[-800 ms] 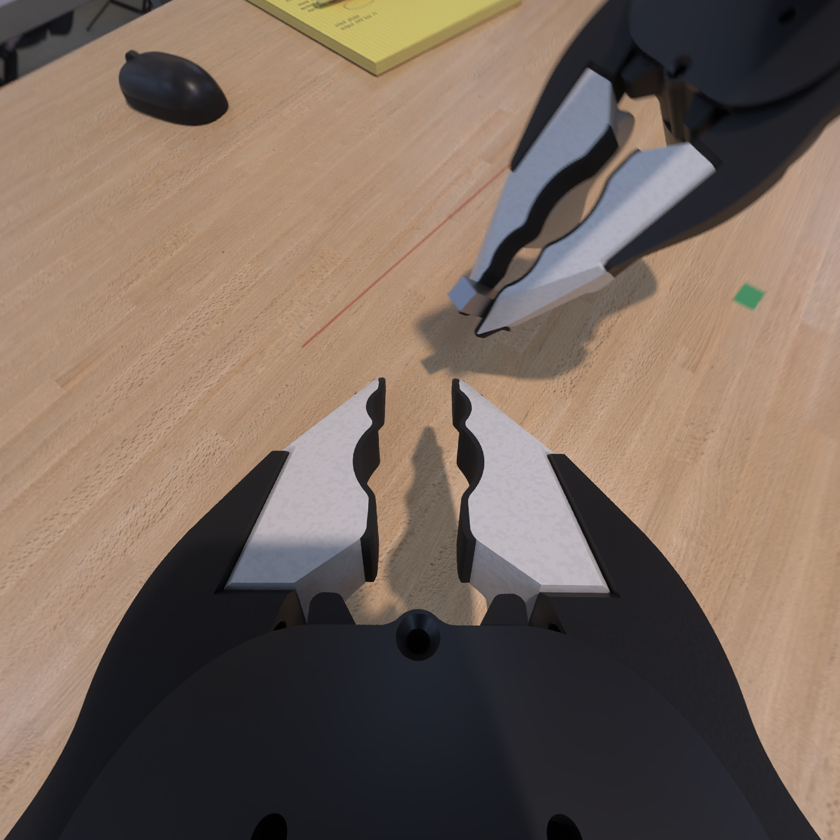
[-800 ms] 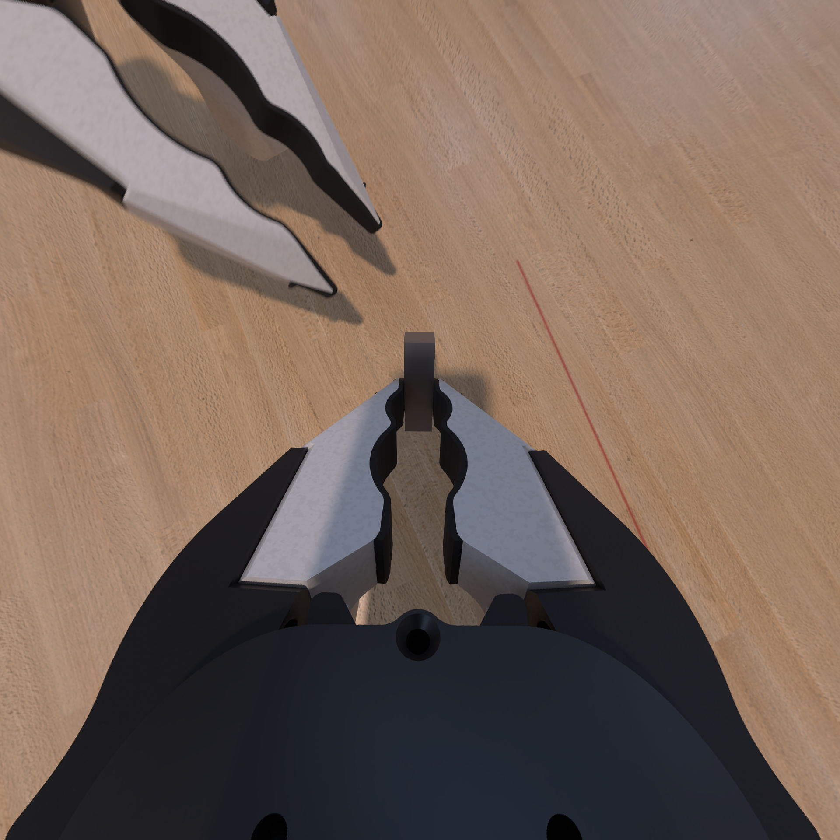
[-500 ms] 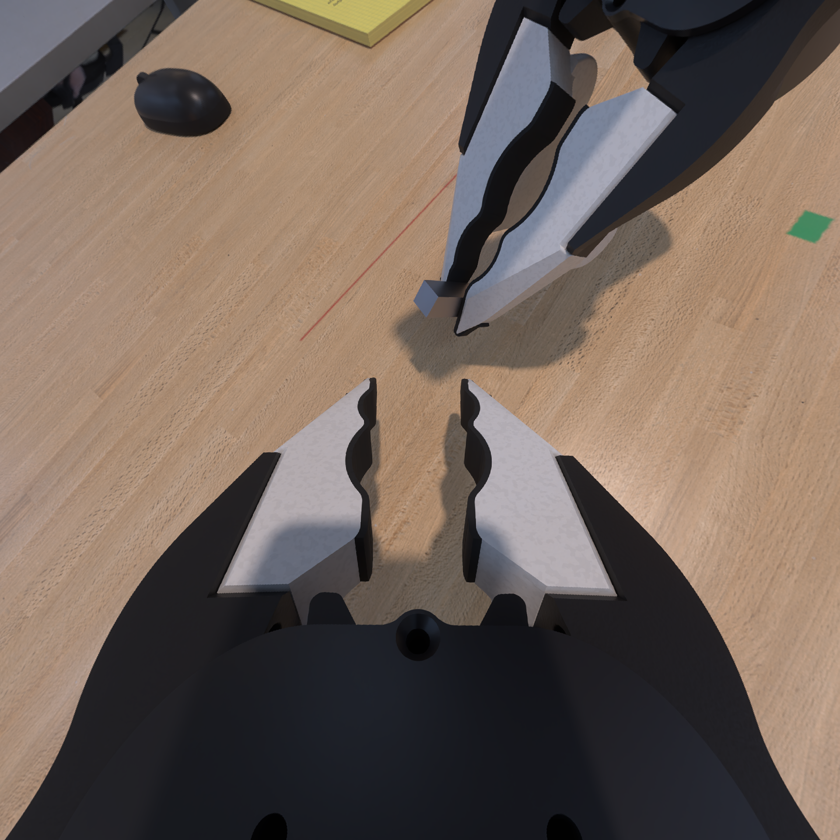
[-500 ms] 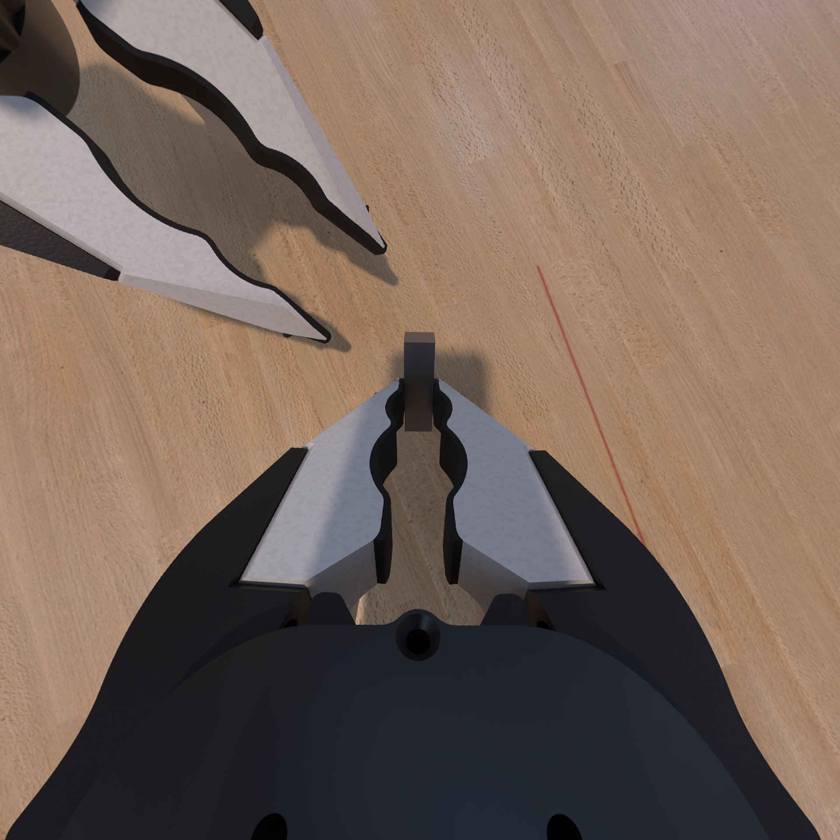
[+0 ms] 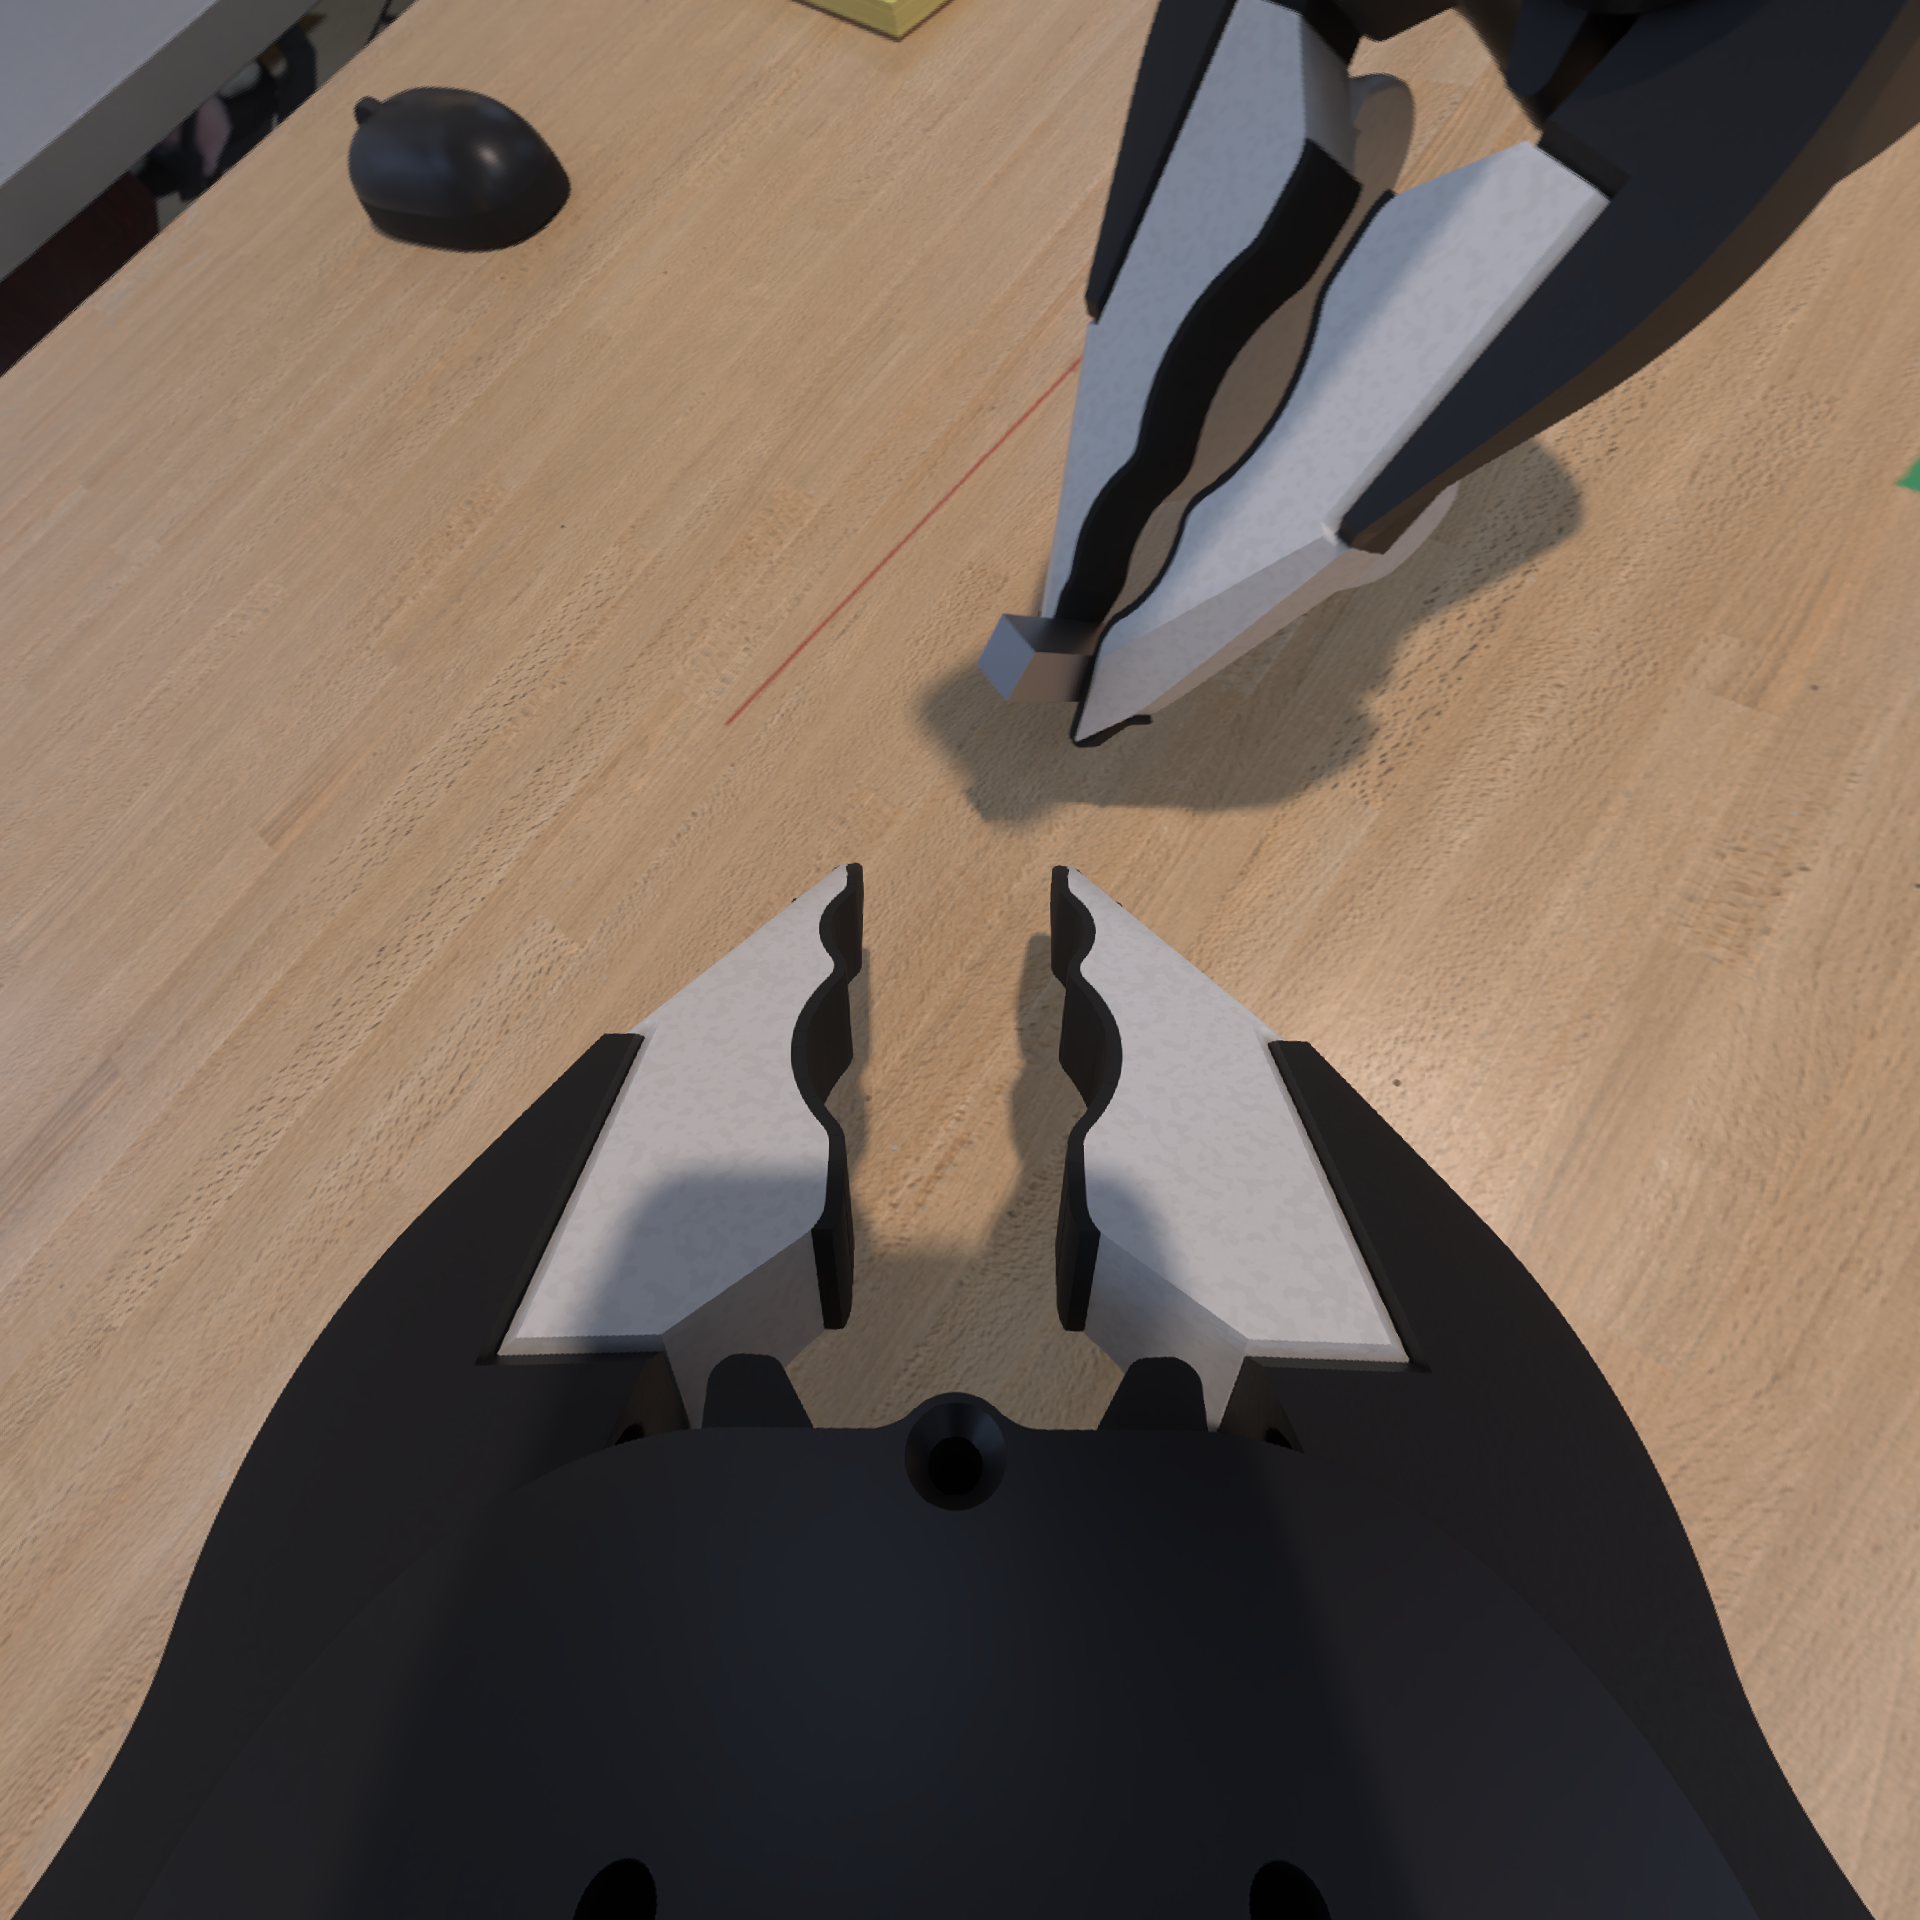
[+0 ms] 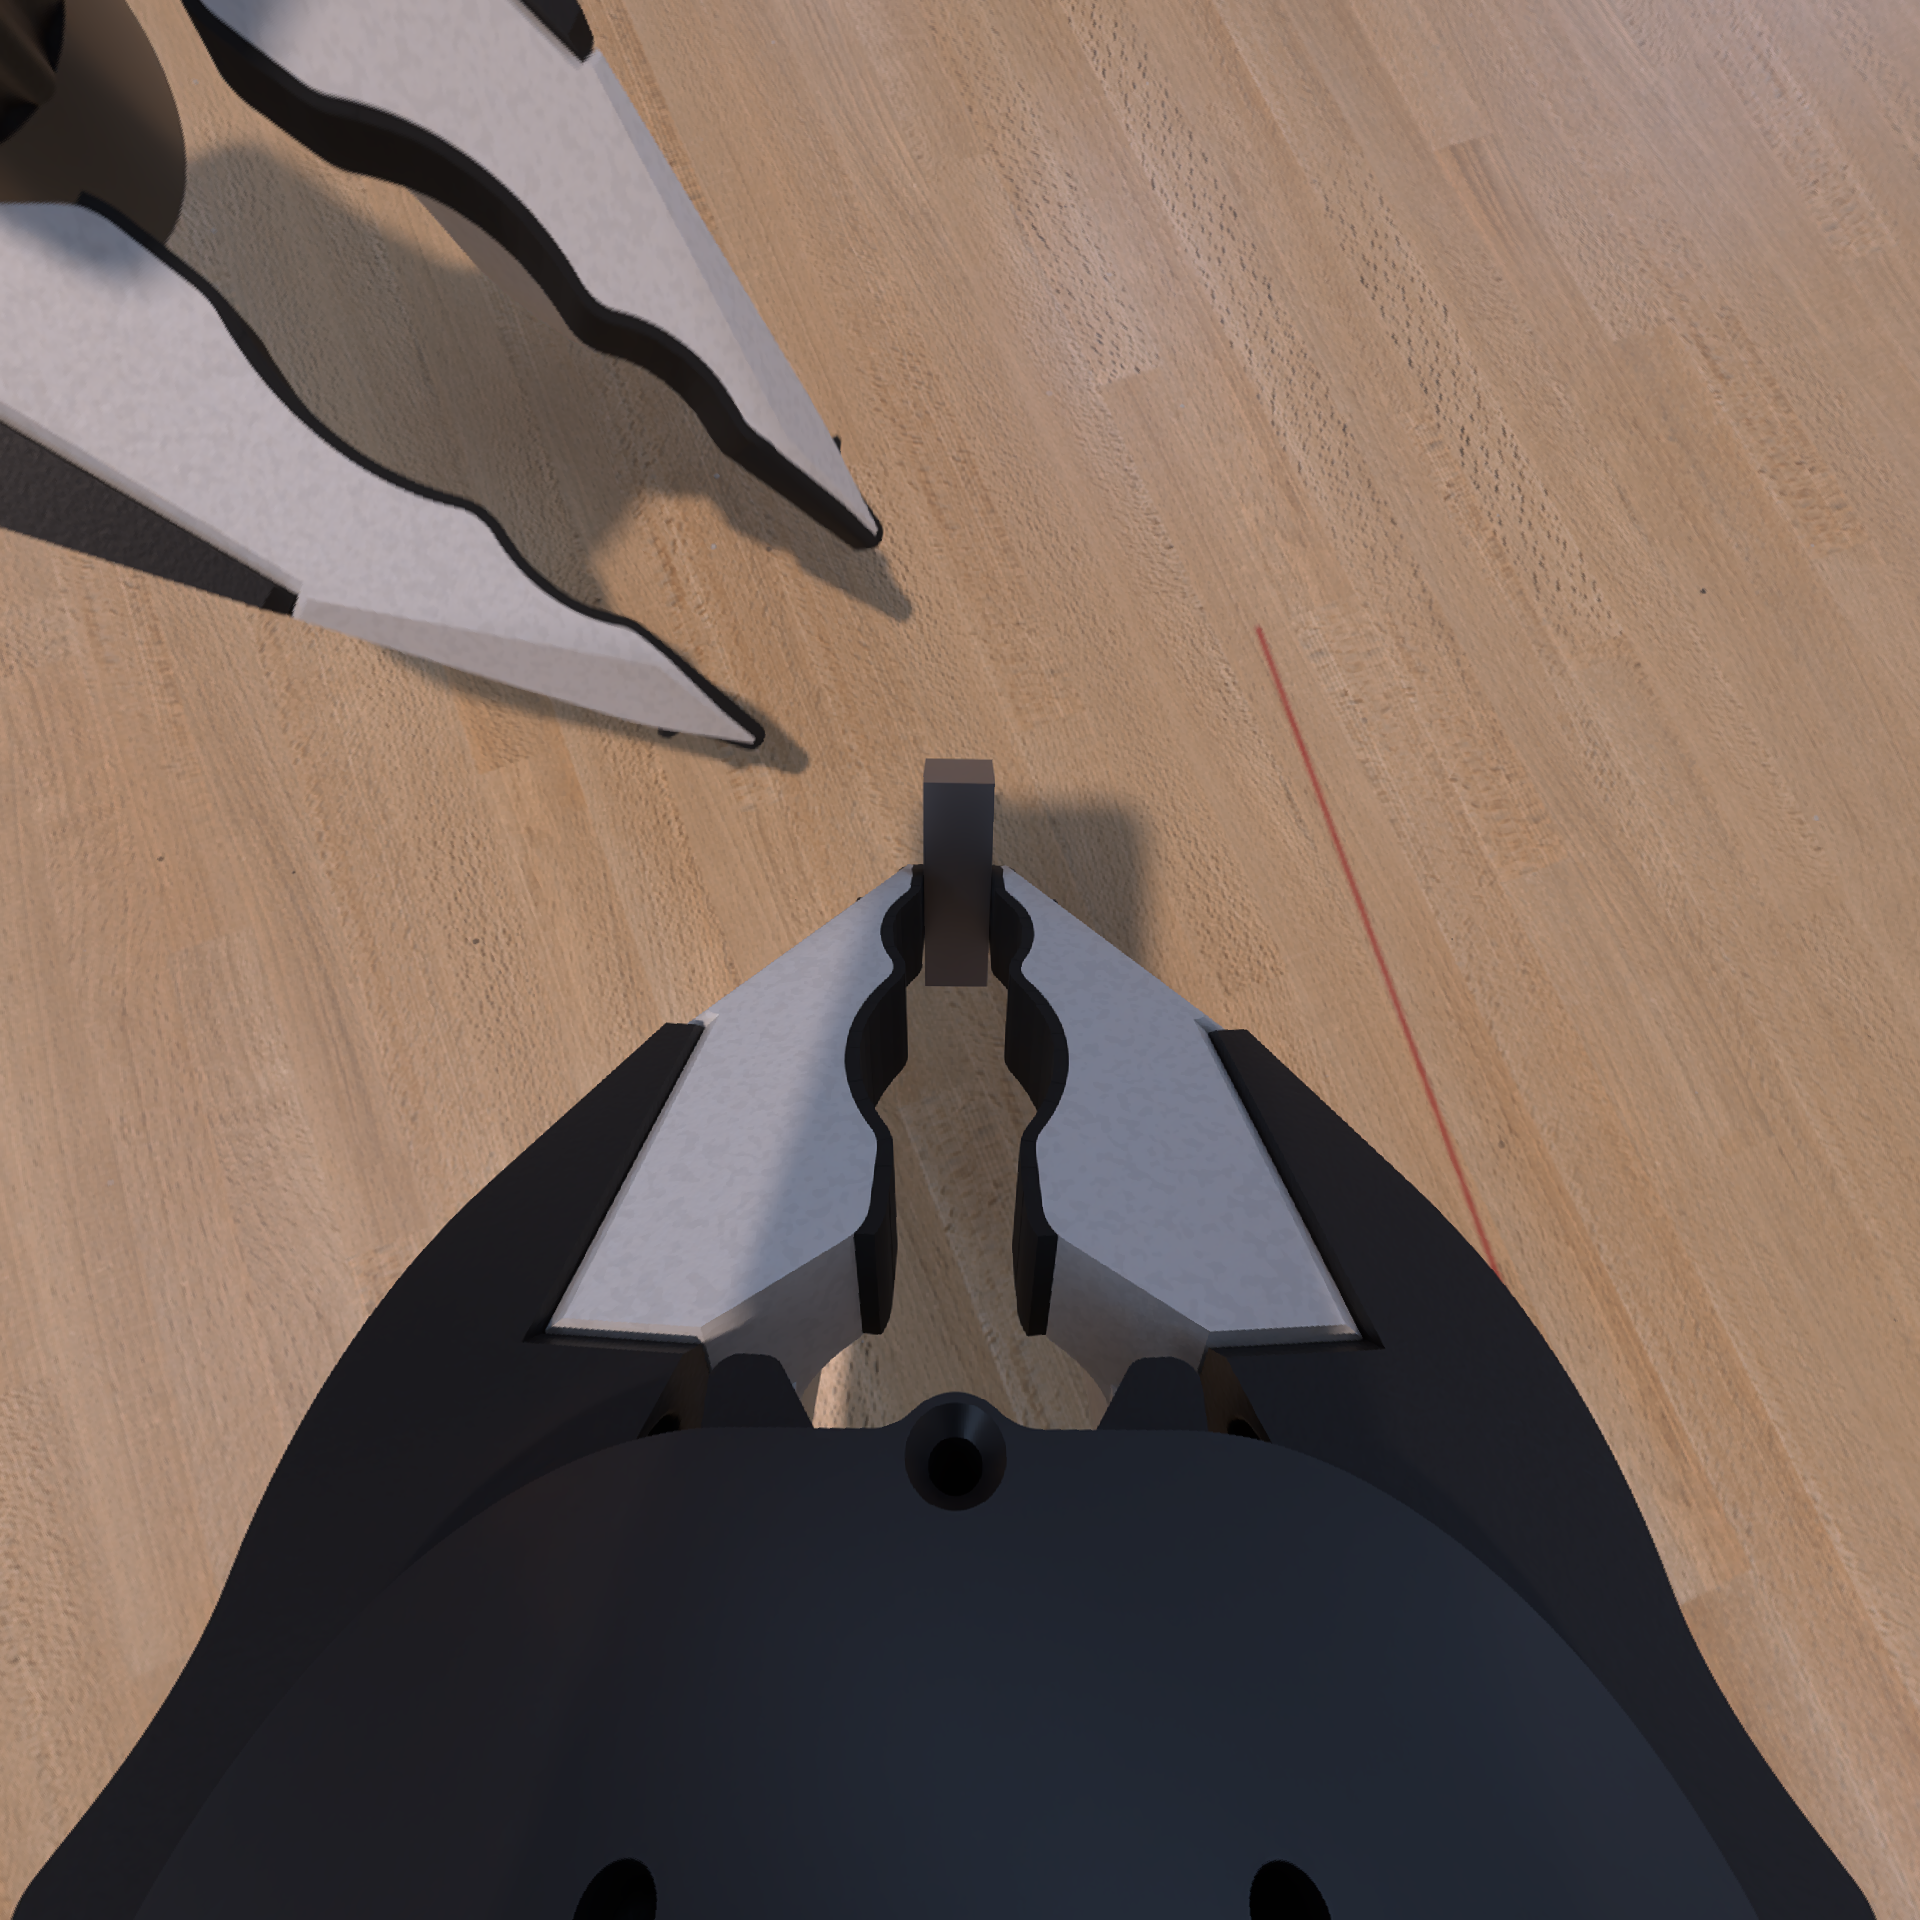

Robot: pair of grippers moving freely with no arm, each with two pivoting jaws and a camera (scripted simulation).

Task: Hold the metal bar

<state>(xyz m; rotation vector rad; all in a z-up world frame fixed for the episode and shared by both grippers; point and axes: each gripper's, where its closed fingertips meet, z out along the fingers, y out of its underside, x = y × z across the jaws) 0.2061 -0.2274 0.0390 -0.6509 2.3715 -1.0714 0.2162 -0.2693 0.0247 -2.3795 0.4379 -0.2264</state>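
Observation:
The metal bar (image 6: 958,873) is a short dark grey block. My right gripper (image 6: 957,883) is shut on it at the fingertips and holds it just above the wooden table; its far end sticks out past the tips. In the left wrist view the bar (image 5: 1023,657) pokes out left of the right gripper's tips (image 5: 1081,686). My left gripper (image 5: 956,883) is open and empty, a short way in front of the bar, its tips low over the wood. It also shows in the right wrist view (image 6: 810,634) at the upper left, jaws apart.
A black computer mouse (image 5: 457,166) lies at the far left of the wooden table (image 5: 416,727). A yellow notepad corner (image 5: 883,12) shows at the top edge. A thin red line (image 5: 904,540) crosses the wood. A green marker (image 5: 1910,476) shows at the right edge.
The right gripper has swung more upright and closer in the left wrist view, still holding the bar. The left gripper has opened slightly wider and its tips have neared the bar.

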